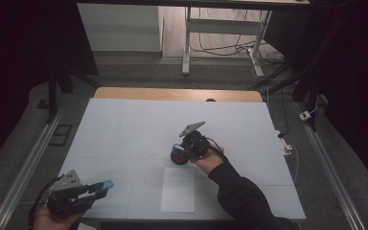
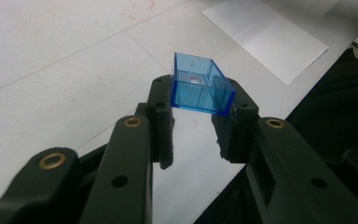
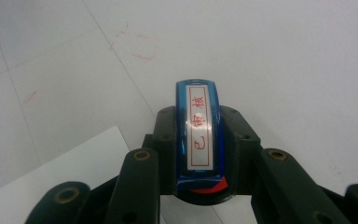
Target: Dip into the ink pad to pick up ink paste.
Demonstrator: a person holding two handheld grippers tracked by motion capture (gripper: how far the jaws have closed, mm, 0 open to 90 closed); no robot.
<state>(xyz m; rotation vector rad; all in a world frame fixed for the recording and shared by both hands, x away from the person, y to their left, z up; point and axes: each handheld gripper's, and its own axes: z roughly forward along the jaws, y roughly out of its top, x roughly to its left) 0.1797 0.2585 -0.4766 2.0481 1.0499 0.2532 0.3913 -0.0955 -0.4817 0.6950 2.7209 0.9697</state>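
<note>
1. at the lower left of the high view, the left gripper lies low over the white table, its jaws pointing toward the right of the frame. they are clamped on a small clear blue cap; in the left gripper view the blue cap sits crosswise between the two jaws, open side up, held by its side walls above the table top.
2. below the centre of the high view a sheet of white paper lies flat on the table, apart from both grippers. no print shows on it.
3. just right of centre, the right gripper is held by a hand in a dark sleeve that comes in from the lower right, the wrist bent so the jaws point left and down. it grips a blue stamp with a red base; in the right gripper view the stamp stands on edge between the jaws, its white label with red characters facing the camera.
4. judging from this, the cap is already off the stamp and the two pieces are held well apart, one per gripper. what seems left is to press the stamp onto the paper and then to fit the cap back on; the stamp is near the paper's upper edge but not yet over it.
</note>
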